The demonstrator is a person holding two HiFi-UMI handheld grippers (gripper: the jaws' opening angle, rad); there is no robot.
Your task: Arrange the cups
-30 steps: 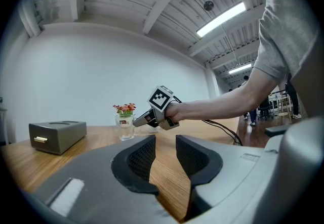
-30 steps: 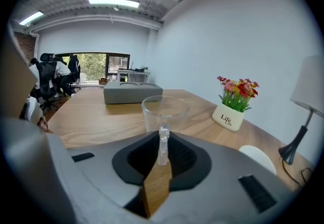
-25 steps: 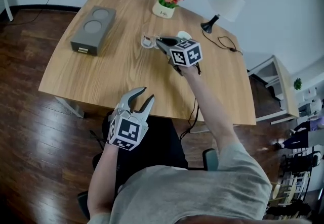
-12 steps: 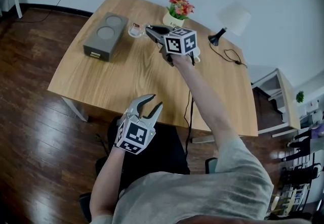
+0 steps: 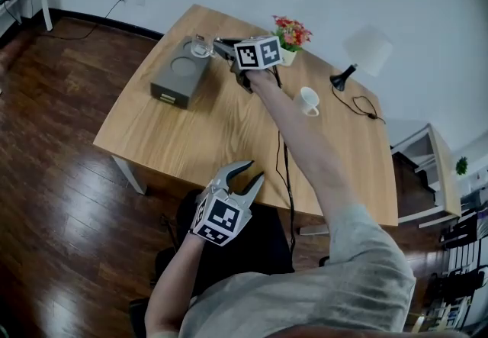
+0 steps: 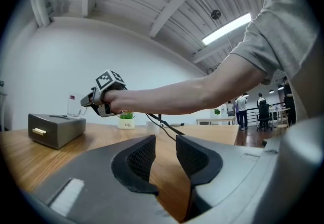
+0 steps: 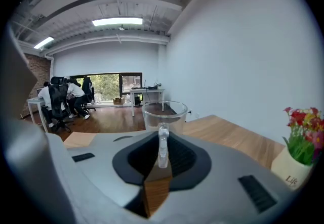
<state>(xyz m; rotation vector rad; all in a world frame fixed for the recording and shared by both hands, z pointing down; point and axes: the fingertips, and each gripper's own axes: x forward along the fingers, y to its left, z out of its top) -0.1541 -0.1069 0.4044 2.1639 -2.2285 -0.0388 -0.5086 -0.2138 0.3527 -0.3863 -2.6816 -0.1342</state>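
Right gripper (image 5: 218, 46) is up in the upper middle of the head view, arm stretched right across the wooden table (image 5: 229, 138), and its jaws are pinched fully together on the handle of a clear glass cup (image 5: 201, 46). The right gripper view makes it plain: the thin glass handle stands upright between the two dark pads, with the round bowl of the cup just beyond them. That cup sits over the far end of the grey box (image 5: 177, 75), the end towards the top of the frame, above one of the box's two round recesses. Whether its base touches the box or hangs just above it, I cannot tell. A white cup (image 5: 308, 101) stands on its own on the table to the right of the outstretched arm, well apart from the box. Behind it at the far edge is a small pot of red flowers (image 5: 290, 33), and further right a lamp with a white shade (image 5: 367, 52). Down in the lower middle of the head view, the left gripper (image 5: 254, 169) hangs off the near edge of the table, above a black chair (image 5: 252, 245). Its jaws stand apart with nothing between them, only table top showing through the gap in the left gripper view.
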